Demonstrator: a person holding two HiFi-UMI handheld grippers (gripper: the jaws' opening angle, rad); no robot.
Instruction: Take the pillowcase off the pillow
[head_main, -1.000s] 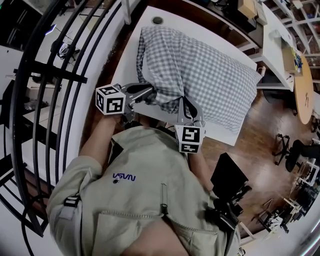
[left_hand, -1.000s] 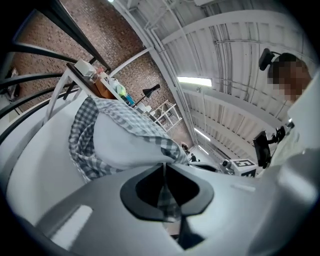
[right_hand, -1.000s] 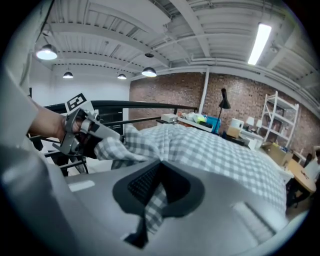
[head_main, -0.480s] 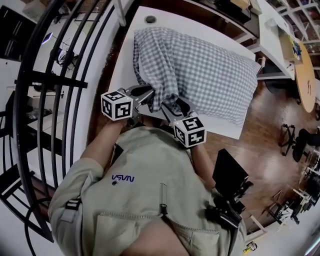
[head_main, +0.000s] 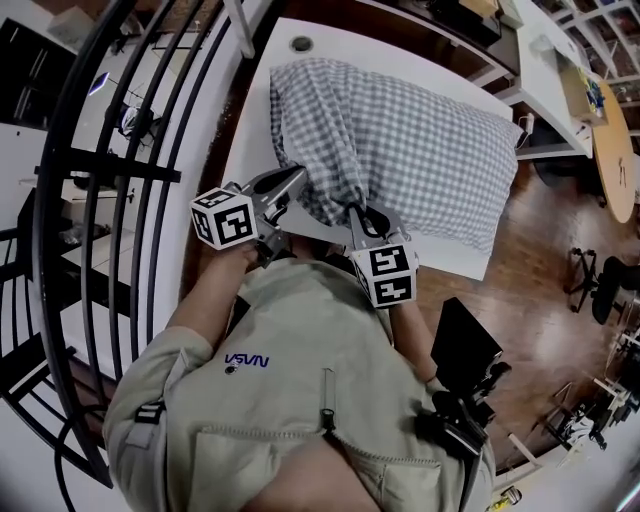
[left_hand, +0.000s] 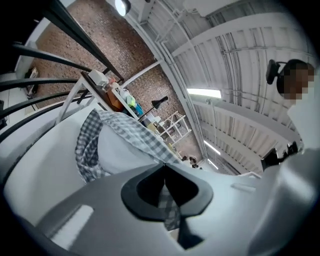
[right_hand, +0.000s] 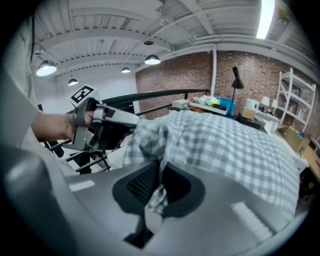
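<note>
I see the checked pillowcase (head_main: 400, 140) bunched at the surface's (head_main: 250, 130) near edge, left hand-held gripper (head_main: 288, 182) pinching its hem, right hand-held gripper (head_main: 358, 212) just closed onto it; soft, light, probably slippy, so grip hem folds.

Head view steeply down; gripper views low, close along jaws; all share pillowcase (head_main: 400, 140), probably near end.

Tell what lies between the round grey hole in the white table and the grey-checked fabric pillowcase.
Only bare white tabletop; the head view shows it.
</note>
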